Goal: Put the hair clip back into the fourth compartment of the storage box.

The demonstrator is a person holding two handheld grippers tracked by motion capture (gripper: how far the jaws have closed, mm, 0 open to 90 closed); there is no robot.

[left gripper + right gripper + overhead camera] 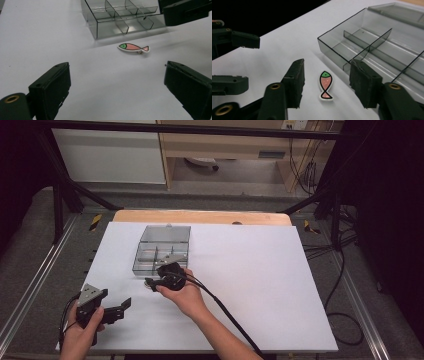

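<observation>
our right gripper straddles the fish pin half-open, untouching; our left gripper gapes wide, empty.

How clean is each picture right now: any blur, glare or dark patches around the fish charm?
High view: evenly lit white table, dark edges, small pink-and-green fish charm barely resolved. Left gripper view: charm sharp, near jaws soft. Right gripper view: charm crisp, smoky clear plastic divided box showing streaky reflections, black background.

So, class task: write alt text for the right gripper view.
A small pink fish charm with a green head lies flat on the white table between the open right tongs, untouched, beside a clear divided box.
</observation>
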